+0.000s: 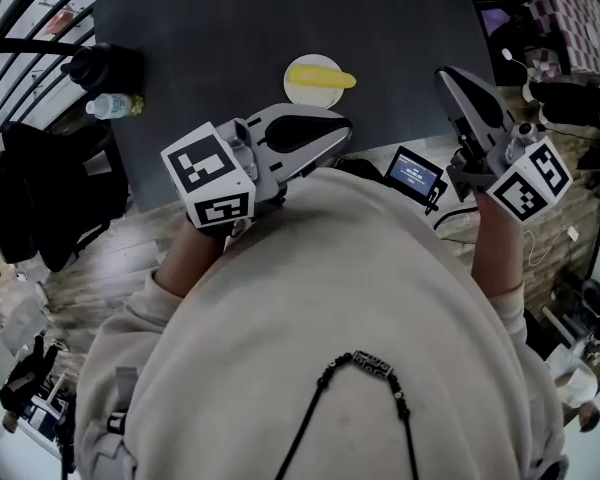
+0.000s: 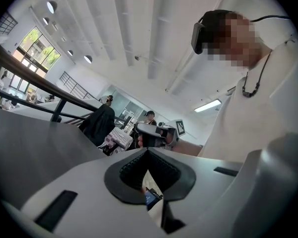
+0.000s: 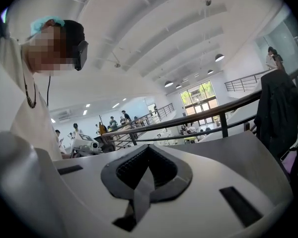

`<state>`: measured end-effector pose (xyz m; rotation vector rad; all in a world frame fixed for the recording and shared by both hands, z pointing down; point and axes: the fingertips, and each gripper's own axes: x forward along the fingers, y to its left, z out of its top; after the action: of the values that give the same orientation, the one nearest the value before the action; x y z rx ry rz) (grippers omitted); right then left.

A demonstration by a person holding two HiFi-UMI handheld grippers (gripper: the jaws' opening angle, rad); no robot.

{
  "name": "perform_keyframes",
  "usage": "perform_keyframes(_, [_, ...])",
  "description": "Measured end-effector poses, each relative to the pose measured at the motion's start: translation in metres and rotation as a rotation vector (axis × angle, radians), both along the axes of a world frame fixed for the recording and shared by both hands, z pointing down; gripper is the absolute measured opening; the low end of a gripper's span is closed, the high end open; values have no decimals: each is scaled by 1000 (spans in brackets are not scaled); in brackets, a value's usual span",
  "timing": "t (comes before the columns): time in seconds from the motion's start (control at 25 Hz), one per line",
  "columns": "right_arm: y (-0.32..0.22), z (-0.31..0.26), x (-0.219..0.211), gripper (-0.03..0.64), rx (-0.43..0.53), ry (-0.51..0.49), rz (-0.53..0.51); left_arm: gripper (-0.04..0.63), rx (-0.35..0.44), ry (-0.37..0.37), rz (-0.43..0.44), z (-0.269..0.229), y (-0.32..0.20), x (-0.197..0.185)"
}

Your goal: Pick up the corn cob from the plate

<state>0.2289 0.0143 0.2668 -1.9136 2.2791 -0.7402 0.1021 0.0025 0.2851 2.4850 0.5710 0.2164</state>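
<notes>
Your yellow corn cob (image 1: 325,77) lies on its side on the small, pale round plate (image 1: 308,95), out on the dark grey tabletop (image 1: 230,18). One end pokes past the plate's right rim. It sits just beyond the tip of your left gripper (image 1: 338,126) and to the left of your right gripper (image 1: 448,74); neither touches it.

Both tongs are pressed together with nothing between them. In the left gripper view the black ribbed pads (image 2: 131,170) meet at the tip, and the right gripper view shows the same at the right pads (image 3: 134,168). Both views look out across the room, not at the cob. You need to spread a pair of jaws before going in.

Expect the cob to be fairly light and stiff, a rounded cylinder that will likely roll if you nudge one side first. The kernel texture should give the ribbed pads some bite, but the curved flanks may squirt out under a pinch near either tapered end. Take it across the middle, one jaw on each long side, coming down from above so both pads land together. The plate looks light too and may slide or tip, so keep the jaw tips off its rim and lift straight up.
</notes>
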Motion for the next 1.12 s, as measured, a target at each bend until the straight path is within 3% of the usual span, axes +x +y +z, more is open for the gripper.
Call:
perform_keyframes(0.24, [-24,4,-22,15,-44,49,-73,6,-5,5,-57,1,-27,-18])
perform_keyframes(0.72, [-94,-5,-32,15,-43,135,-259,6,-22,-3,-270,-9,-74,-42])
perform_keyframes(1.12, [-96,17,-8,15,-89,140,-281,6,0,-19,-323,-18,-83,-31])
